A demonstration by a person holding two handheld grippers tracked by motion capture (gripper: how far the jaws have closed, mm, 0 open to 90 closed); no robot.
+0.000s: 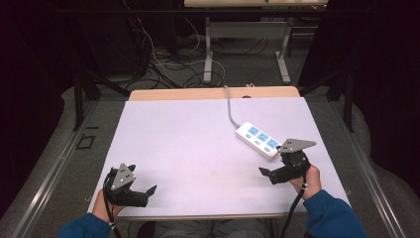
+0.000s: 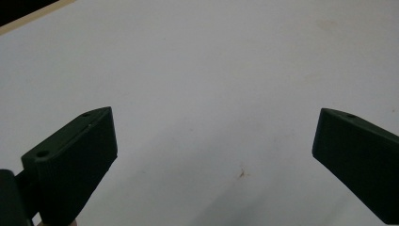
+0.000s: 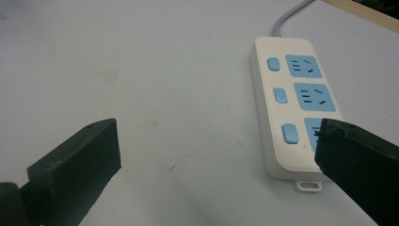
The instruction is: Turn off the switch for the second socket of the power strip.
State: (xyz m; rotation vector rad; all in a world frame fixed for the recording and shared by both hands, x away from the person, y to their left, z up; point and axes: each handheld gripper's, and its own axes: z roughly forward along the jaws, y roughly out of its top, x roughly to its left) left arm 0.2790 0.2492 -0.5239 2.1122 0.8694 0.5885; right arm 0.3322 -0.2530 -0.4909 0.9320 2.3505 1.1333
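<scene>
1. Hovering just beside the strip (image 1: 258, 140), the right claw (image 1: 270, 175) had its jaws spread wide with nothing between them. In the right gripper view the strip (image 3: 294, 101) lay ahead of that claw and off toward its right jaw, which already overlapped the nearest socket.
2. The left claw (image 1: 143, 191) was also spread and empty, low over bare table (image 2: 197, 70), well apart from the strip.
3. What I judged could go wrong: the right claw stood off-centre to the strip, so closing from there might have caught only one edge and skidded the light plastic body sideways rather than gripping it.
4. A jaw tip coming down on a switch (image 3: 289, 133) could have toggled it by accident, since the switches sat along the side nearest the open gap.
5. The cord (image 1: 230, 106) ran away from the claw over the far table edge; a pull on the strip might have been checked by it.
6. Hard to make out: the nearest socket was partly covered by the right jaw, where the cord ended was lost among floor cables, and whether the right jaw actually touched the strip I could not tell.
</scene>
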